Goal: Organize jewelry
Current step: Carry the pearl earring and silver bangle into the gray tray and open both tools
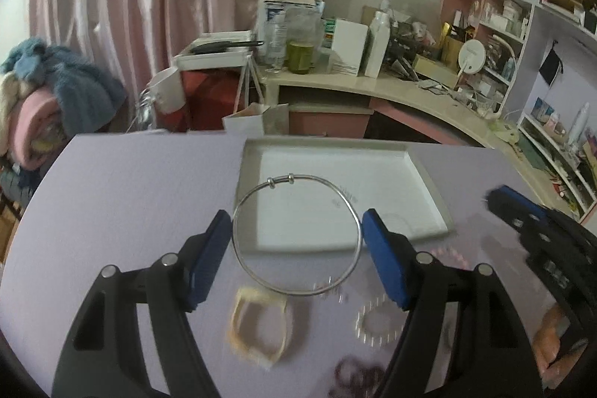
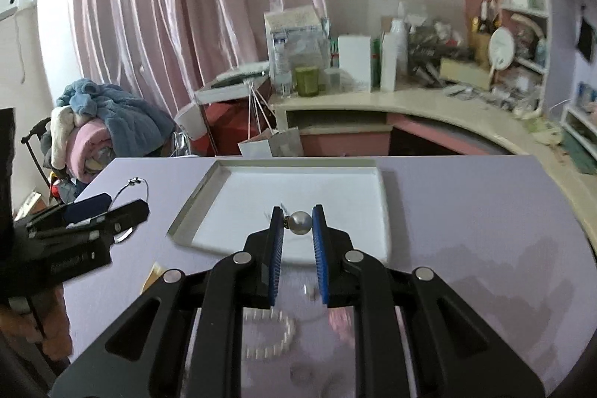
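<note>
My left gripper (image 1: 296,224) is shut on a thin silver bangle (image 1: 257,191), which spans the gap between the blue pads and hangs above the lilac table. In the right wrist view the bangle (image 2: 141,184) sticks out past the left gripper (image 2: 108,207). Held over the white tray (image 2: 298,167), my right gripper (image 2: 298,213) is shut on a pearl earring (image 2: 300,222). The same tray (image 1: 328,149) lies beyond the bangle in the left wrist view, with a few small pieces inside. At the right edge there, the right gripper's fingers (image 1: 518,204) show, blurred.
Loose on the table (image 1: 130,211) below the grippers lie a cream bangle (image 1: 257,327), a pearl bracelet (image 2: 270,334), a pink bracelet (image 1: 453,254) and dark red beads (image 1: 358,375). A cluttered desk (image 2: 429,99) and shelves stand behind the table.
</note>
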